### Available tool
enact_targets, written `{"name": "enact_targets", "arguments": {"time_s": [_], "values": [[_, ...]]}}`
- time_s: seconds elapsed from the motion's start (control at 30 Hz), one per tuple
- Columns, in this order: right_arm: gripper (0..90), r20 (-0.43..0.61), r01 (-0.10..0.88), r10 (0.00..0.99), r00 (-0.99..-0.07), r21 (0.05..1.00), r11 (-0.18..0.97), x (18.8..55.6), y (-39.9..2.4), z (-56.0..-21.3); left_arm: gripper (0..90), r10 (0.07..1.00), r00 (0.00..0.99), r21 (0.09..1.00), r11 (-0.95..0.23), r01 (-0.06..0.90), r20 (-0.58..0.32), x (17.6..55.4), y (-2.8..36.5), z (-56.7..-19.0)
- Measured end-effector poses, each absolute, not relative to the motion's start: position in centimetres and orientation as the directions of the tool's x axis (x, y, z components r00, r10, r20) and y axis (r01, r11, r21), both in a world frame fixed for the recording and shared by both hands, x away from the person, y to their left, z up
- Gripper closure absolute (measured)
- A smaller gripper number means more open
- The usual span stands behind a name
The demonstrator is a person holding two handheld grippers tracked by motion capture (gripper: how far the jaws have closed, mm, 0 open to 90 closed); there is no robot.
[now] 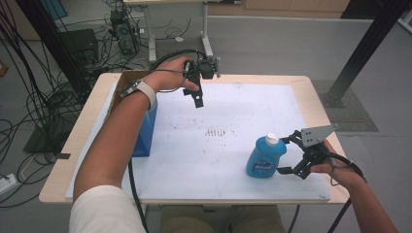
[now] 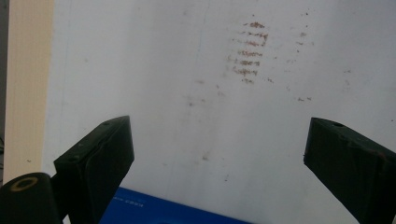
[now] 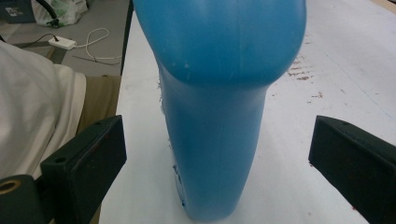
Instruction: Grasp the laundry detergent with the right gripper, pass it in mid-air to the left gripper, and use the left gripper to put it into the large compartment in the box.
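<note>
Early still: right hand-held gripper [image 1: 290, 154] spread wide around the blue bottle [image 1: 265, 156], upright at bench [image 1: 87, 127] front right, not clamped yet. Left hand-held gripper [image 1: 196, 97] released, empty above the blue box [image 1: 145, 133]. Grasp remains.

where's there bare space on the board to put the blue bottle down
Most free: the white board's middle, between the blue box at the left edge and the blue bottle, around the brown smudges. The far right stretch is bare too. Crowded: the near right, where the open right gripper flanks the bottle, and the left edge under the left gripper.
</note>
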State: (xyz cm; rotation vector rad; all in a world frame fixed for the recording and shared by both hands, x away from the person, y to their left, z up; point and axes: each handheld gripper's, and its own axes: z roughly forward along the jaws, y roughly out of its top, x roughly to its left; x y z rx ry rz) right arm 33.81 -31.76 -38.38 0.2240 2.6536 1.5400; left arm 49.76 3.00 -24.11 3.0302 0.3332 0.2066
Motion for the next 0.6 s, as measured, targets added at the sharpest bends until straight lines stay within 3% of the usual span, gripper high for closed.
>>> {"name": "enact_targets", "arguments": {"time_s": [0.6], "values": [[5.1, 0.021, 0.092, 0.157, -0.987, 0.882, 0.462, 34.00, -30.75, -39.11, 8.9, 0.222, 0.967, 0.099, -0.972, 0.211, 0.124, 49.71, 3.07, -24.18]]}}
